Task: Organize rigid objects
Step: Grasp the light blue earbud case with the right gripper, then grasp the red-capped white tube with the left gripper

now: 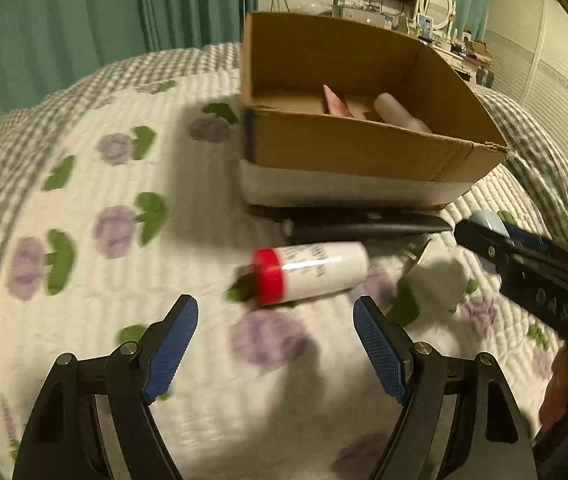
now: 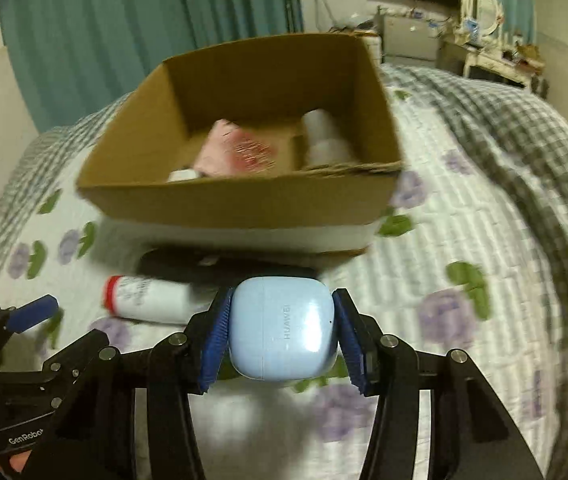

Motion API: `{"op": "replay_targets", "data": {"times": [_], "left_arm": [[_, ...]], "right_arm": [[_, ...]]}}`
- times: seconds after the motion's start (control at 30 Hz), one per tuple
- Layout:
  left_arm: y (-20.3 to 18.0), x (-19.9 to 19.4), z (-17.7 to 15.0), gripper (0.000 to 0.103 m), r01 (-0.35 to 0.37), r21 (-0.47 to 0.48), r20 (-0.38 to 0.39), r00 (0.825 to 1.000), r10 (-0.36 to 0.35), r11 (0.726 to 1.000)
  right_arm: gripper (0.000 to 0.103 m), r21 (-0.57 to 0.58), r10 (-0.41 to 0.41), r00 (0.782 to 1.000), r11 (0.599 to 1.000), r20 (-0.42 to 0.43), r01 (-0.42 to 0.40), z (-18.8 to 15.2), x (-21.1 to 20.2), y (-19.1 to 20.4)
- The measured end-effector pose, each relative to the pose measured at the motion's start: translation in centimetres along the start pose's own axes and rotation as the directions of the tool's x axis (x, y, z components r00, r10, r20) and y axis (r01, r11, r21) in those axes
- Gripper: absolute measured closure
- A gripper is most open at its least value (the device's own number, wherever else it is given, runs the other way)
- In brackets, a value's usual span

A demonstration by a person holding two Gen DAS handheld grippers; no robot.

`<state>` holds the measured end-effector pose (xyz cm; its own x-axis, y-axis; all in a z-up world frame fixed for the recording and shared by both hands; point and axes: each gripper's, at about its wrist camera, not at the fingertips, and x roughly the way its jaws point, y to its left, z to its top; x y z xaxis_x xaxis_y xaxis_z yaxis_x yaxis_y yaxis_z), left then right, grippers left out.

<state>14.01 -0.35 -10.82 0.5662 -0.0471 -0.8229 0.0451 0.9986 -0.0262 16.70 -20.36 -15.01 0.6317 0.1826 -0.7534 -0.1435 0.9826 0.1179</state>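
Observation:
A white bottle with a red cap (image 1: 310,270) lies on its side on the quilt, just beyond my open, empty left gripper (image 1: 275,312); it also shows in the right wrist view (image 2: 145,300). My right gripper (image 2: 281,304) is shut on a light blue earbud case (image 2: 284,326), held above the quilt in front of the cardboard box (image 2: 243,200). The box (image 1: 364,148) holds a pink packet (image 2: 235,152) and a white bottle (image 2: 326,140). My right gripper shows at the right of the left wrist view (image 1: 484,226).
A flat black object (image 1: 364,228) lies against the box's near side, also seen in the right wrist view (image 2: 203,266). The floral quilt (image 1: 103,220) covers the bed. Green curtains (image 1: 103,12) hang behind. A dresser with a mirror (image 1: 438,0) stands at the far right.

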Motion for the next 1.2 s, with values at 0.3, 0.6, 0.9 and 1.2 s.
{"op": "replay_targets", "data": {"times": [0.3,0.6,0.9,1.2], "left_arm": [[-3.2,4.6,1.7,0.02,-0.075,0.012,-0.122,0.99,0.076,0.997],[-3.0,7.2,2.9,0.02,-0.143,-0.01,-0.158,0.978,0.139,0.99],[-2.2,3.8,1.7,0.023,-0.082,-0.013,-0.076,0.994,0.081,0.997],[-2.7,-3.2,0.8,0.023,-0.078,0.011,0.049,0.996,0.077,0.997]], "right_arm": [[0.054,0.066,-0.001,1.0,0.998,-0.009,0.001,0.0,2.1,-1.5],[0.054,0.12,0.01,1.0,0.993,-0.011,-0.008,0.1,2.2,-3.4],[0.053,0.087,0.009,1.0,0.996,0.013,-0.01,-0.1,1.2,-3.3],[0.053,0.01,-0.016,0.995,1.0,0.094,0.015,0.5,-3.4,-2.4]]}}
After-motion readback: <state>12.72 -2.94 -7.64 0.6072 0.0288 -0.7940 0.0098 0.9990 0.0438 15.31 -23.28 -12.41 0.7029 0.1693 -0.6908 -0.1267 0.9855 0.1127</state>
